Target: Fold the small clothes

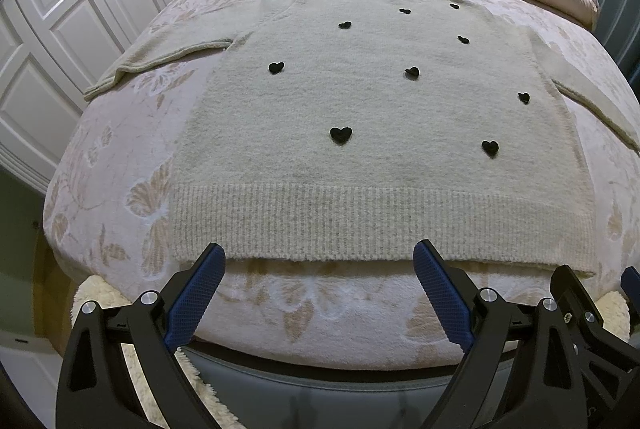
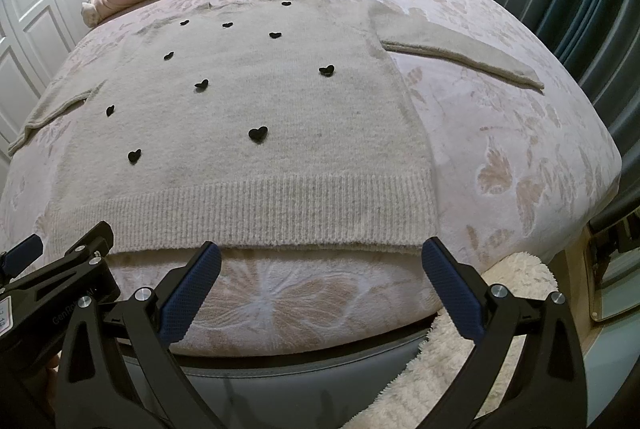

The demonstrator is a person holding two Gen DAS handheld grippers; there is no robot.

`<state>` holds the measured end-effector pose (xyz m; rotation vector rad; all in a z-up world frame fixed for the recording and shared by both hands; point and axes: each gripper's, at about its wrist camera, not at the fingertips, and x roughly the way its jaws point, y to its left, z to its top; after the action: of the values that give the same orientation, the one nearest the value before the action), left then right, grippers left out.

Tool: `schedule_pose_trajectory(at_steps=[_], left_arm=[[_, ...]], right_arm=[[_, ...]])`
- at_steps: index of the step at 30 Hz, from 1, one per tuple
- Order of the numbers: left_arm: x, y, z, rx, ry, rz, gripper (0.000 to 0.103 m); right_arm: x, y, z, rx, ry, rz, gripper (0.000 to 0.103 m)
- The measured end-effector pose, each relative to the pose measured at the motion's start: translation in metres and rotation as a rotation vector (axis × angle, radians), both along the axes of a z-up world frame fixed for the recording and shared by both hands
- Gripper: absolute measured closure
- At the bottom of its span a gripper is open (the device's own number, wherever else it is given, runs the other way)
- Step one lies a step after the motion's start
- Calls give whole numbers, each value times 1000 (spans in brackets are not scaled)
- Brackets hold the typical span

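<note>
The cream sweater (image 1: 360, 101) lies flat on the bed (image 1: 120, 133), hem nearest you. Both your left tool (image 1: 320, 261) and right tool (image 2: 322, 259) are spread, empty, just short of that hem. It looks soft and floppy; pinch the ribbed hem (image 2: 280, 213) corners.

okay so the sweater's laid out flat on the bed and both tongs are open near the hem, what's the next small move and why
Probably ease both tongs forward onto the ribbed hem. The sweater lies flat, sleeves spread, unfolded, and the left tongs and right tongs hang open just short of that edge, gripping nothing. Taking the hem would likely let you start a fold.
</note>
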<state>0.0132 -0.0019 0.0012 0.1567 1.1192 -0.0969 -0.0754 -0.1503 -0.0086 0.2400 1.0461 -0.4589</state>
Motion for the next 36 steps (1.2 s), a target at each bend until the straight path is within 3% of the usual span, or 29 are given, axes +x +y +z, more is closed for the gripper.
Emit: schedule_pose_trajectory(at_steps=[27,32,36], left_arm=[[2,3,-5,1,16,2,11],[12,16,-6,-27,22,45,10],[33,35,-9,-24,25,98,10]], right_arm=[[2,-2,-7,35,9,5,5],[5,-48,-23,121,4,-60,5],[13,-141,-27,156,-41,-199,5]])
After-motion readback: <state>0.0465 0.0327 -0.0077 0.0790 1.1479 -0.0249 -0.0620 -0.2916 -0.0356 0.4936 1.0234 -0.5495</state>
